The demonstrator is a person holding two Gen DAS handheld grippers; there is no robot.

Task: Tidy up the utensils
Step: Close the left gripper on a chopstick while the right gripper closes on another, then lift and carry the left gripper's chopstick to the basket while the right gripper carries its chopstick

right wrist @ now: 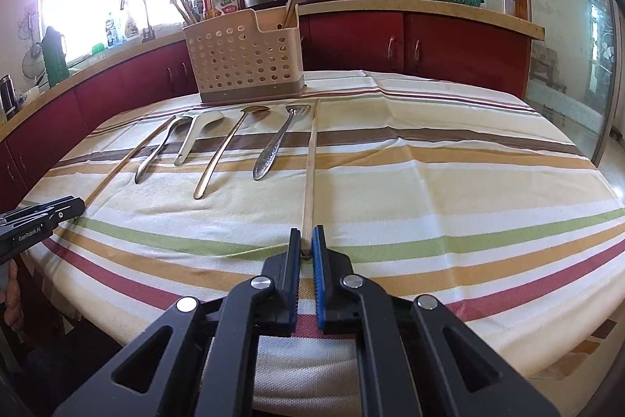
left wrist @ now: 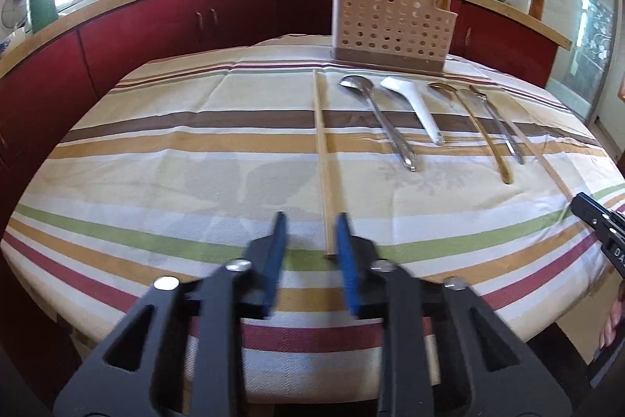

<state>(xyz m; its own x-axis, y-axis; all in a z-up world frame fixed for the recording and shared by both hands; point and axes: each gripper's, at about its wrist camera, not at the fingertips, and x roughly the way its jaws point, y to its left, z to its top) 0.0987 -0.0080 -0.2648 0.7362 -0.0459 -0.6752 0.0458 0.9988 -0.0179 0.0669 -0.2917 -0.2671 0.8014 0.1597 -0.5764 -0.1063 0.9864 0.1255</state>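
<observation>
A beige perforated utensil caddy (left wrist: 388,22) stands at the far side of the striped table and holds a few chopsticks; it also shows in the right wrist view (right wrist: 246,59). In front of it lie a wooden chopstick (left wrist: 322,159), a steel spoon (left wrist: 381,118), a white ladle spoon (left wrist: 414,108), a gold spoon (left wrist: 474,127), a fork (left wrist: 500,127) and a second chopstick (right wrist: 310,167). My left gripper (left wrist: 310,225) is open, its fingers astride the near end of the first chopstick. My right gripper (right wrist: 306,239) is shut on the near end of the second chopstick, which lies on the cloth.
The table carries a striped cloth (right wrist: 449,182). Red cabinets and a counter (right wrist: 429,8) with kettle, pots, bottles and a green basket run behind. A glass door (right wrist: 586,65) is at the right. My left gripper's tip shows at the left edge (right wrist: 43,217).
</observation>
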